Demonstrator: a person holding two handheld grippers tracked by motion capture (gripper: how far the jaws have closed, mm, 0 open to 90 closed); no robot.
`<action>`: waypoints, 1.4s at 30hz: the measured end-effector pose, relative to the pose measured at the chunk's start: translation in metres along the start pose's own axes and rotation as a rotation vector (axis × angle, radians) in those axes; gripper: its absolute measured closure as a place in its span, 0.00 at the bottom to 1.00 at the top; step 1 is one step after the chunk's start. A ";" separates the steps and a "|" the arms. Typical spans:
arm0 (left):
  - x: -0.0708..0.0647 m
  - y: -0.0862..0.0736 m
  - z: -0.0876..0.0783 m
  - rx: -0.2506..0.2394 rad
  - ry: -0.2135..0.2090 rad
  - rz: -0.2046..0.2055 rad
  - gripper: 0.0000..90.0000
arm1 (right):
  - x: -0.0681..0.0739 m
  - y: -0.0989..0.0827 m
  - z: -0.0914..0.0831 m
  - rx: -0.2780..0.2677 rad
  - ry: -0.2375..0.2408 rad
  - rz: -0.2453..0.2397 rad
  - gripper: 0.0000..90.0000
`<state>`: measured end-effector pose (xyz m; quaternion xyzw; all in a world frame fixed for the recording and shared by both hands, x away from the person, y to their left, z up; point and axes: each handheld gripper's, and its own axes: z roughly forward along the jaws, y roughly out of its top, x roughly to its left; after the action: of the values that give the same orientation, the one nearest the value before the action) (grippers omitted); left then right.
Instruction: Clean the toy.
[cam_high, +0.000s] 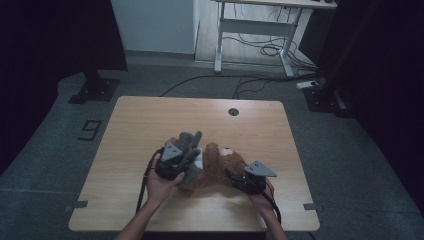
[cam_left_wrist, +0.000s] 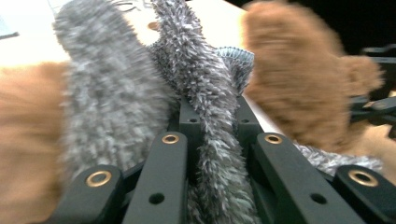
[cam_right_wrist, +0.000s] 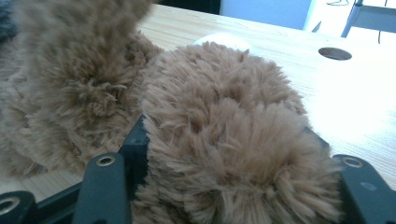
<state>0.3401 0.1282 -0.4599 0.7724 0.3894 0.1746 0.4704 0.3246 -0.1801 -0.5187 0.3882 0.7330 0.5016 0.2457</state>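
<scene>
Nearest the person, at about 5 o'clock from the middle of the table, the right gripper has its jaws partway closed around a plump brown limb or ear of the teddy bear; in the right gripper view the fur bulges between the two black fingers, so they pinch plush rather than stand free. At about 7 o'clock from the table's middle, the left gripper has its jaws pressed nearly together on a narrow strip of the grey fuzzy garment, which runs straight up between its fingers toward 12 o'clock in the left gripper view. The bear lies on its side across the near half of the table, its long axis running roughly 9 to 3 o'clock between the two hands. The garment's loose grey ends stand up past the left gripper toward 12 o'clock, farther from the person than the bear's body. The coming move seems to turn on this: the garment is at the bear's 9 o'clock end, beside the left hand, while the right gripper anchors the 3 o'clock end, so pulling apart along that axis would draw cloth over or off the body.
</scene>
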 end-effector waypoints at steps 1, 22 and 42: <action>0.007 -0.003 -0.004 0.005 0.011 -0.012 0.88 | 0.000 0.000 0.000 -0.001 0.000 0.000 0.45; -0.084 0.067 0.008 -0.059 -0.167 0.147 0.87 | -0.003 0.005 0.004 0.010 -0.005 0.041 0.45; -0.053 0.028 0.035 0.059 0.011 0.191 0.87 | -0.005 0.006 0.006 0.019 0.008 0.049 0.44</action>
<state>0.3411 0.0600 -0.4482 0.8185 0.3217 0.2114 0.4265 0.3337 -0.1800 -0.5151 0.4065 0.7288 0.5021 0.2269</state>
